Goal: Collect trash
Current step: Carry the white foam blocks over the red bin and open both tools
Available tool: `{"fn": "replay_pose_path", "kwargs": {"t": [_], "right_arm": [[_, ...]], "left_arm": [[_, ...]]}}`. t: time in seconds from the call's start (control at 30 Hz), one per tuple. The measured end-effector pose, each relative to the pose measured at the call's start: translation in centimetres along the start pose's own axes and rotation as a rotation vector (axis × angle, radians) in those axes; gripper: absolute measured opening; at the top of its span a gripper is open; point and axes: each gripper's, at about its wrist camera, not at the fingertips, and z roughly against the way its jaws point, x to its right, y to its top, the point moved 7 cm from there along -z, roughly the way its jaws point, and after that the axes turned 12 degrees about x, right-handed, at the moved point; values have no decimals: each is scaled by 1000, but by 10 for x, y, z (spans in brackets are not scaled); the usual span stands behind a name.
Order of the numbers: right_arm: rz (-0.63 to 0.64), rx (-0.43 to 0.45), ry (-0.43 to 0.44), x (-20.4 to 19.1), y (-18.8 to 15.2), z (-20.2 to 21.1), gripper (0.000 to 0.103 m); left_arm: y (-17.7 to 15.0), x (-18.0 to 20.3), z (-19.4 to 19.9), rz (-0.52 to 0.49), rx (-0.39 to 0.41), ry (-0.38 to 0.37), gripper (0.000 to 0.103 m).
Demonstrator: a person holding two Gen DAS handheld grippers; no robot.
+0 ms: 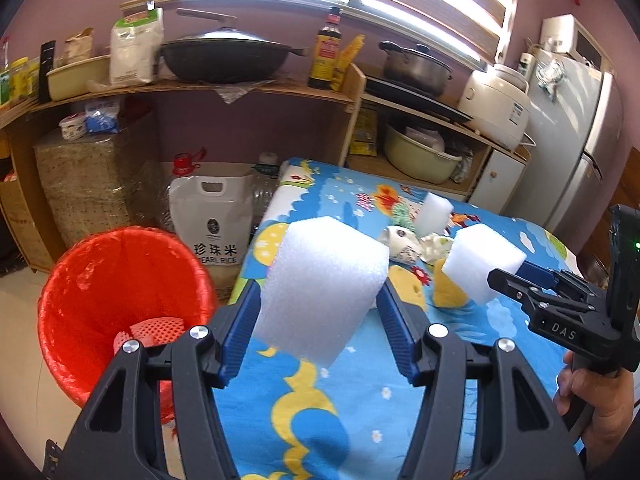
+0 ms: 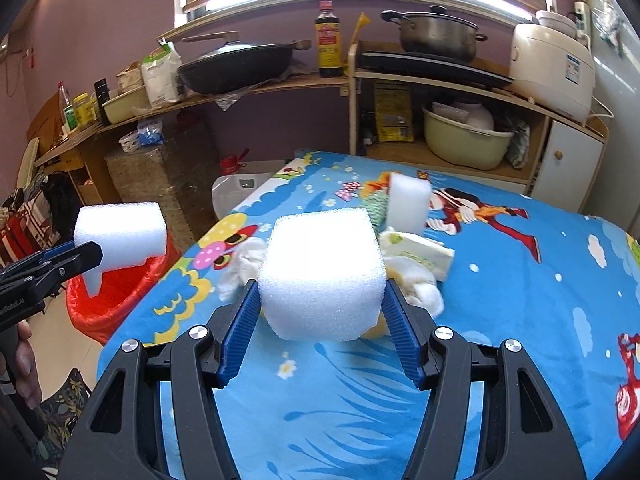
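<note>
My left gripper (image 1: 318, 300) is shut on a white foam block (image 1: 320, 280) and holds it above the table's left edge, beside the red-lined trash bin (image 1: 120, 300). My right gripper (image 2: 320, 300) is shut on another white foam block (image 2: 324, 272), held over the table. The right gripper also shows in the left wrist view (image 1: 506, 276) with its block (image 1: 482, 260). The left gripper shows in the right wrist view (image 2: 86, 254), its block (image 2: 120, 236) over the bin (image 2: 108, 304). A third foam block (image 2: 408, 200), crumpled tissue (image 2: 420, 288) and wrappers (image 2: 424, 248) lie on the table.
The table has a blue cartoon cloth (image 2: 500, 300). The bin holds red netting (image 1: 156, 328). A rice bag (image 1: 212, 224) and a wrapped box (image 1: 84, 184) stand on the floor. Shelves behind hold a wok (image 1: 224, 56), a pot (image 1: 416, 64), a rice cooker (image 1: 496, 108). A fridge (image 1: 576, 140) stands at the right.
</note>
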Motion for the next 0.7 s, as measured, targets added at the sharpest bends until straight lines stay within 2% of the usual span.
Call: {"fn": "replay_pose_path", "kwargs": {"t": [0.7], "right_arm": [[80,-15,122,-92,19,-39,59]], "left_arm": [[24,-126,29,121,76,183,58]]}}
